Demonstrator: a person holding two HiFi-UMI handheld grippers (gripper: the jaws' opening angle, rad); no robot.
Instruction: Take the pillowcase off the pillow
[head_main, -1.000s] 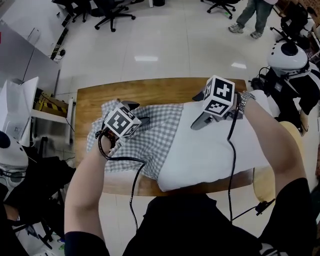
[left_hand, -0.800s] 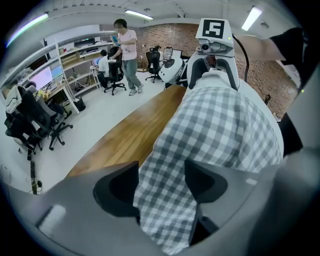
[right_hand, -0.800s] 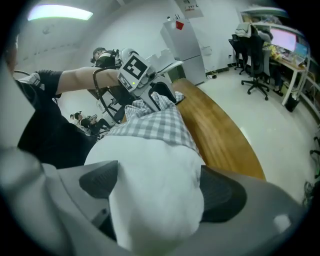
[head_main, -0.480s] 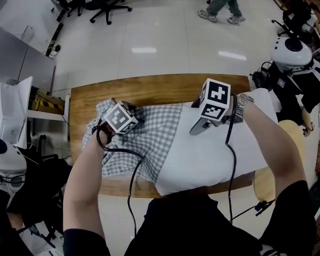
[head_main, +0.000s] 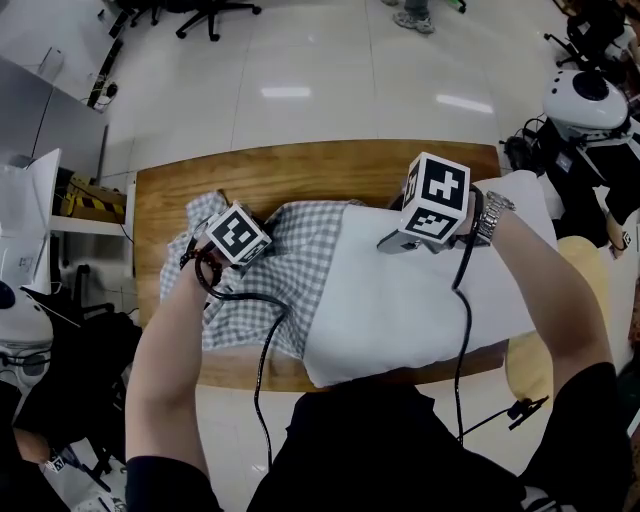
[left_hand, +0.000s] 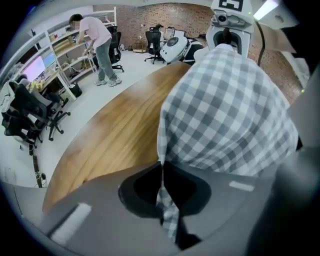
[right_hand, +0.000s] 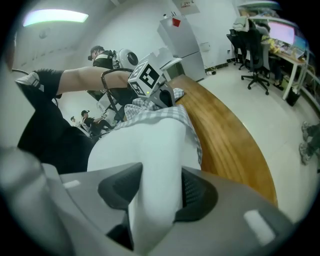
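Observation:
A white pillow (head_main: 410, 300) lies on the wooden table (head_main: 300, 165), its left end still inside a grey-and-white checked pillowcase (head_main: 300, 260). My left gripper (head_main: 250, 238) points steeply down at the pillowcase's left part. Its jaws have just been closing and are now shut on a thin fold of the checked cloth (left_hand: 161, 192). My right gripper (head_main: 392, 240) is at the pillow's far edge. Its jaws have also just been closing, and the ribbed pads (right_hand: 192, 192) press a thick fold of the bare white pillow (right_hand: 150, 165).
The table's far edge (right_hand: 235, 145) drops to a pale glossy floor. Office chairs (head_main: 215, 8) stand beyond it. A white robot head (head_main: 585, 95) is at the right, a white box (head_main: 25, 215) at the left. A person (left_hand: 97, 40) stands by the shelves.
My left gripper sank onto the pillowcase and closed on a fold of it. My right gripper's jaws closed on the pillow. A little more white pillow shows.

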